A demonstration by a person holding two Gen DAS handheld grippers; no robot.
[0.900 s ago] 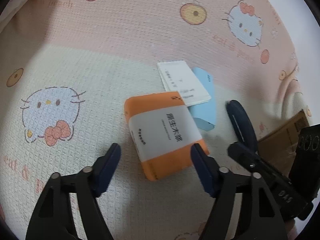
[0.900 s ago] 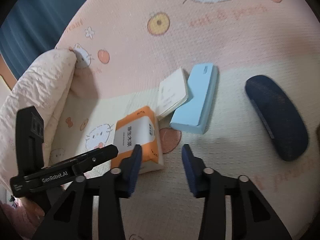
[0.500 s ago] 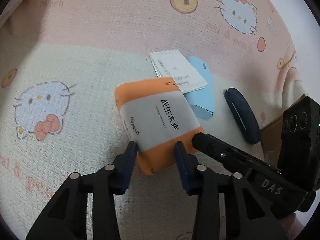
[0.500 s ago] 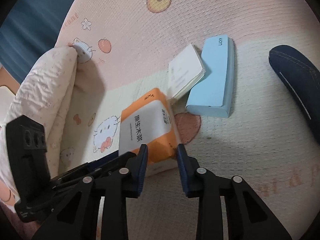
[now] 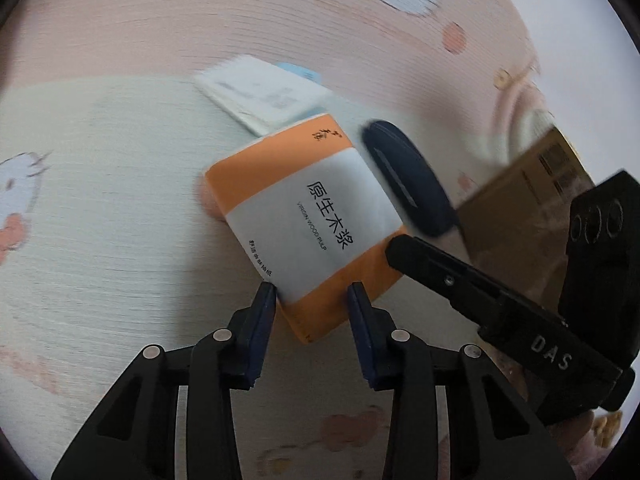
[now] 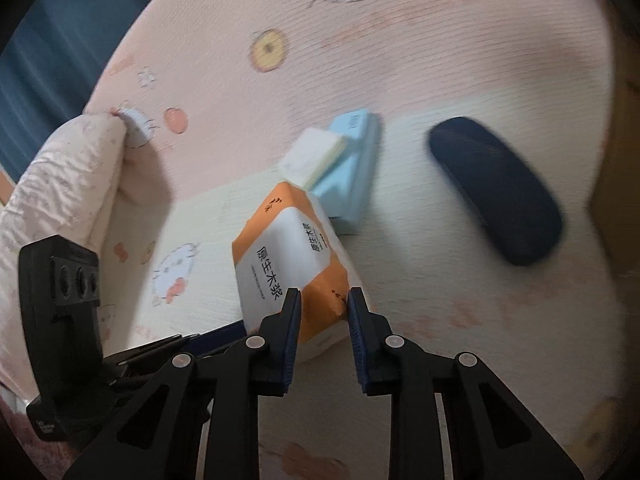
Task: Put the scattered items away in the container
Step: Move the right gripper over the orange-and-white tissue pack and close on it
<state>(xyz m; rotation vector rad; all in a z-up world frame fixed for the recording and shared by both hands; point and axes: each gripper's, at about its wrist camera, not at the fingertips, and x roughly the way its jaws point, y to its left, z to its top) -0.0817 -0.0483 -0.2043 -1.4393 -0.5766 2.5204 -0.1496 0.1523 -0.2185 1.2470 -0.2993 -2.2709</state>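
An orange tissue pack (image 5: 304, 216) with a white band hangs tilted just above the cartoon-cat bedsheet (image 5: 100, 200). My left gripper (image 5: 311, 300) is shut on its near corner. My right gripper (image 6: 323, 304) is shut on the pack (image 6: 288, 264) at another orange corner, and its black body crosses the right of the left wrist view. Behind the pack lie a white notepad (image 6: 312, 156) on a light blue case (image 6: 352, 168), and a dark navy oval case (image 6: 496, 188) to the right. An open cardboard box (image 5: 528, 184) stands at the far right.
A rumpled pale pink quilt (image 6: 60, 184) is bunched at the left of the bed, with a dark blue curtain (image 6: 60, 40) beyond it. The cardboard box edge (image 6: 616, 184) borders the bed on the right.
Both grippers went from open around the tissue pack to shut on its corners. The pack has come up off the sheet, tilted, and shifted right toward the navy case.
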